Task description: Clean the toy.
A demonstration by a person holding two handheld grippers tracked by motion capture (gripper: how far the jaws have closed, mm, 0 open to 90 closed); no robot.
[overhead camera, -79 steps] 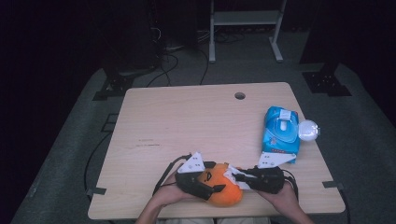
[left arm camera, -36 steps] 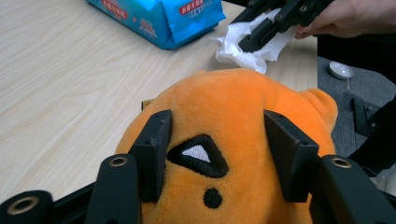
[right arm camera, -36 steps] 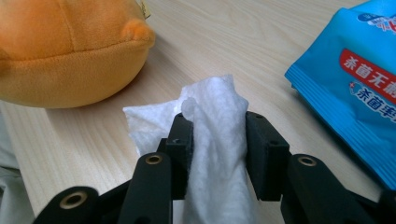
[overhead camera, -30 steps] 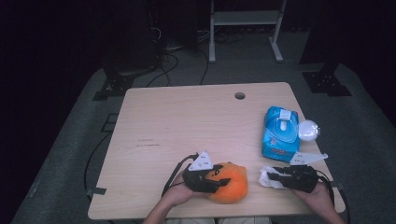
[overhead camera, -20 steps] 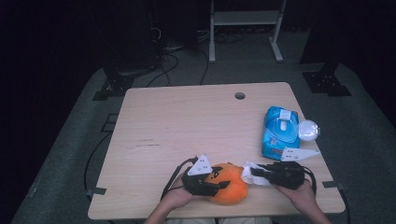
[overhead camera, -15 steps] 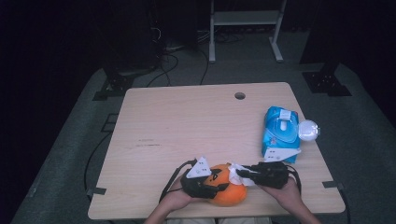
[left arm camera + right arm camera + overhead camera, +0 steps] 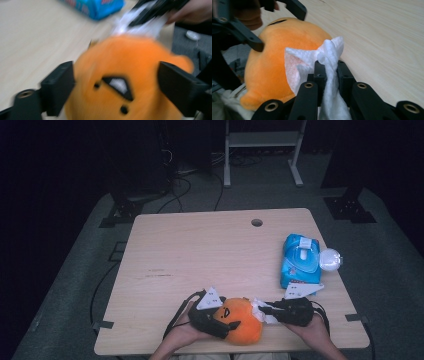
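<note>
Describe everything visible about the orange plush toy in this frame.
The orange plush toy is round, soft and fuzzy, with small black eyes and a black-and-white open mouth. It sits at the table's near edge between the left gripper's jaws, which have just been opening. The white wipe pinched in the right gripper lies against its side.

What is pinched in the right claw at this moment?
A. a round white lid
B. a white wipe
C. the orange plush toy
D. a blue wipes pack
B: in the right gripper view the right claw is shut on a bunched white wipe, held against the orange plush toy.
</note>
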